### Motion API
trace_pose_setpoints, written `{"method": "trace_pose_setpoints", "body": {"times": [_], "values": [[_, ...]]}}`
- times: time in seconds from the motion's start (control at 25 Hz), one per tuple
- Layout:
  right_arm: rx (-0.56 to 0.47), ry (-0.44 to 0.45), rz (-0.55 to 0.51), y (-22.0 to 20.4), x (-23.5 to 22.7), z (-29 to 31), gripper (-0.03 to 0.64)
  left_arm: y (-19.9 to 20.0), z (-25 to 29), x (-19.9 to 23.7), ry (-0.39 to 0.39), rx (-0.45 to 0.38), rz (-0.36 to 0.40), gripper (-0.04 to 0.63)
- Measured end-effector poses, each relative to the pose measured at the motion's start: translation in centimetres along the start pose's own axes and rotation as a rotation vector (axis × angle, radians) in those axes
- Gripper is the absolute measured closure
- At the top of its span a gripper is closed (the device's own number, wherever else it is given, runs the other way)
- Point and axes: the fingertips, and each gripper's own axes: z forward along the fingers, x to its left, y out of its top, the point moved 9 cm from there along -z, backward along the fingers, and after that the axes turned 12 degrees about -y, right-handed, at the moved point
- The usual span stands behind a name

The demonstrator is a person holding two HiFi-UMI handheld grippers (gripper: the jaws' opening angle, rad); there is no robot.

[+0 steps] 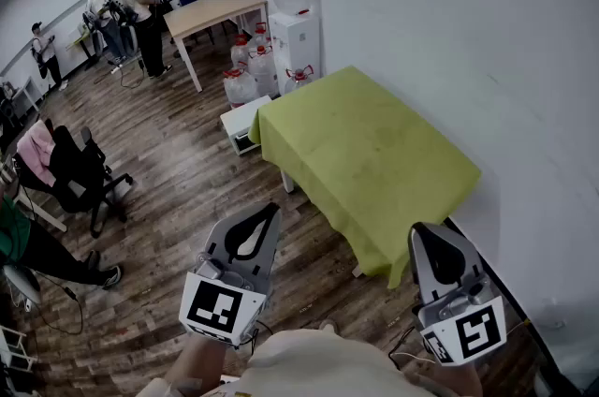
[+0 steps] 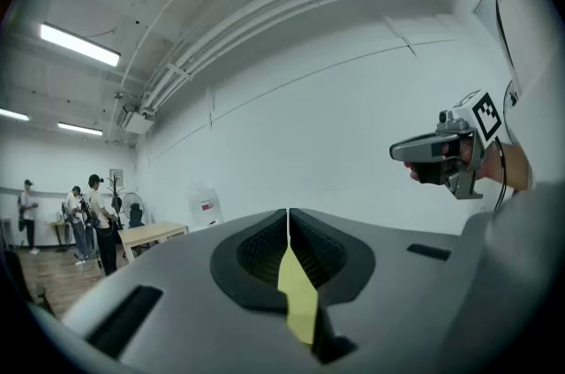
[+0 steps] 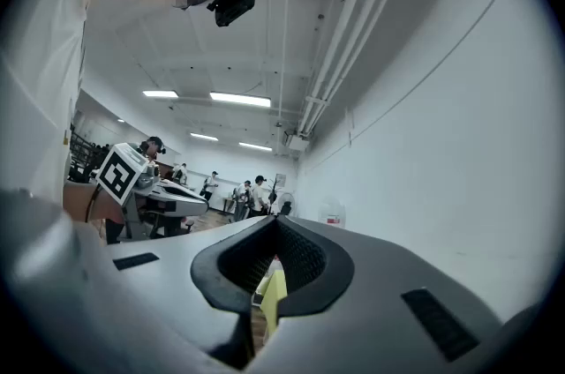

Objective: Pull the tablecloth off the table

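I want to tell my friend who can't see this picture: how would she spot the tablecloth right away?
Look along the big white wall on the right side of the room. A table stands against it, beside the water cooler. The tablecloth covers that table's whole top and is bright yellow-green, while the wooden table farther back is bare.

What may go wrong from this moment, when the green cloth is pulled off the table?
1. The left gripper and the right gripper are both shut and not touching the tablecloth. If they do not open first, they may only push the fabric.
2. The cloth's far end hangs close to the water bottles and the dispenser. A sweeping pull might knock a bottle.
3. One long side runs along the wall, so that edge may drag or catch.
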Motion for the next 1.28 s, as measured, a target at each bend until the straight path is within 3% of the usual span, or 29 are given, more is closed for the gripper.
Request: {"method": "trace_pose_setpoints", "body": {"times": [0.6,0.72,0.76,0.8,0.84,1.0,1.28], "values": [[0.033,-0.042,0.023,-3.2,-6.6,-1.2,0.589,-0.3,5.8,-2.8,-0.075,0.04,0.022,0.572],[0.01,-0.038,0.085,-3.7,-7.0,-1.1,0.588,-0.3,5.9,-2.6,-0.013,-0.025,-0.035,0.572],[0.003,-0.024,0.121,-3.8,-7.2,-0.7,0.519,-0.3,5.9,-2.3,0.03,-0.072,-0.072,0.569],[0.001,-0.014,0.151,-3.9,-7.4,-0.4,0.286,-0.3,5.8,-2.0,0.061,-0.107,-0.101,0.466],[0.001,-0.018,0.165,-3.9,-7.5,-0.1,0.249,-0.2,5.8,-1.8,0.078,-0.119,-0.112,0.33],[0.019,-0.05,0.15,-3.8,-7.7,0.0,0.249,-0.2,5.8,-1.6,0.077,-0.086,-0.076,0.308],[0.068,-0.044,0.138,-5.5,-7.6,2.2,0.249,-2.5,7.0,0.1,0.083,-0.049,-0.104,0.308]]}}
